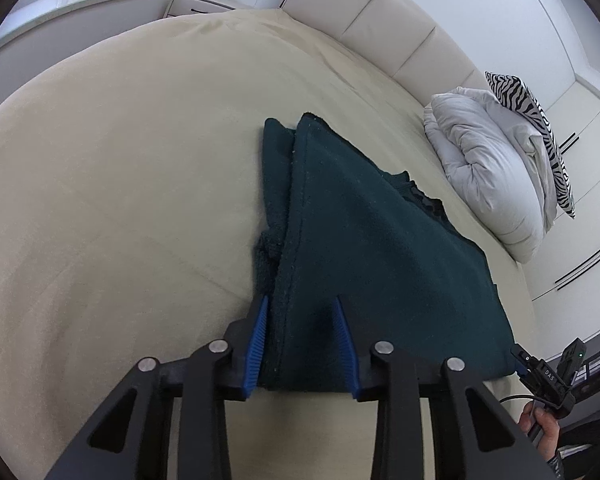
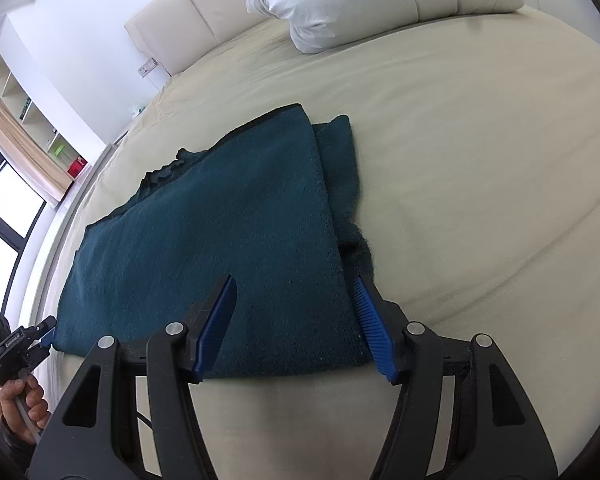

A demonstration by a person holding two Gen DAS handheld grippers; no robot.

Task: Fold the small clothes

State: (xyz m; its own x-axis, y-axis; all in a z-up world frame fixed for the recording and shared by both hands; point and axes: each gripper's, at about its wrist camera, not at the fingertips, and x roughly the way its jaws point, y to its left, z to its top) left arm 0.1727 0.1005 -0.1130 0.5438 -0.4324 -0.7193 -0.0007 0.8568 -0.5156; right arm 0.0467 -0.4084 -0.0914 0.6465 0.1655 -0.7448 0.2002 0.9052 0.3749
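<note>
A dark teal fleece garment (image 1: 364, 248) lies folded in layers on the beige bed; it also shows in the right wrist view (image 2: 220, 248). My left gripper (image 1: 302, 304) is open, its blue-padded fingers (image 1: 260, 332) straddling the garment's near left corner. My right gripper (image 2: 296, 284) is open, its fingers (image 2: 374, 332) straddling the near right corner. Each gripper shows at the edge of the other's view, held in a hand, at the garment's opposite near corner.
The beige bed (image 1: 120, 184) spreads wide around the garment. A white duvet bundle (image 1: 488, 168) and a zebra-print pillow (image 1: 536, 120) lie by the cream headboard (image 1: 380, 16). A nightstand (image 1: 204, 2) and windowsill stand beyond the bed.
</note>
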